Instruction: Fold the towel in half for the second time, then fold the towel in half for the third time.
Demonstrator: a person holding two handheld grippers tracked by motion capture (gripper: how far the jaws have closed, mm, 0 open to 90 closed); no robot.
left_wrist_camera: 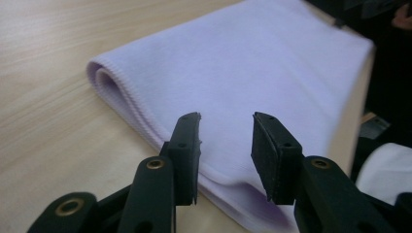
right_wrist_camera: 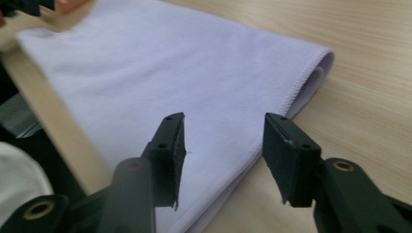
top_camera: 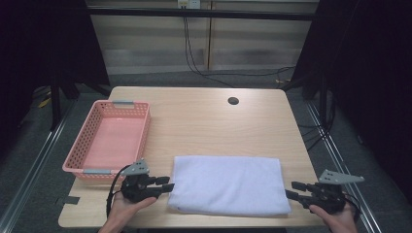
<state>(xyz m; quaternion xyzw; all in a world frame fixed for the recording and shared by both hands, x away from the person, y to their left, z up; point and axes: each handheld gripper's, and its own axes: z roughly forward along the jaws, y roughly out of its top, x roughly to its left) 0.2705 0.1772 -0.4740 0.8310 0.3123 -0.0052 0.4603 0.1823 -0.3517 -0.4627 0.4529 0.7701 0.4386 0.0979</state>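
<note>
Towel (top_camera: 228, 184): folded, pale lilac, flat on table (top_camera: 204, 121) near the front edge; long axis runs left-right across the person.
L gripper (top_camera: 167, 184): at towel's left short end, jaws pointing right, toward the cloth. In left gripper view the jaws stand apart, partly open, w/ the near corner (left_wrist_camera: 228, 184) under and between them; pads not pressing on it. Holding nothing.
R gripper (top_camera: 291, 189): at towel's right short end, jaws pointing left. In right gripper view the jaws are apart, a bit wider, straddling the near right edge (right_wrist_camera: 238, 174); no pinch.
Key relation: towel lies between the two grippers, one short end to each; each hand is nearest its own end, so neither needs to cross over.
Fold: rolled fold edge shows at the far side in both gripper views (left_wrist_camera: 104, 80); layers open toward the near side, I think.
Basket (top_camera: 90, 170): pink, on the left, just behind L gripper, apart from towel.
Next, prob.: close both on the near corners, lift together; risk is catching the top layer only.
</note>
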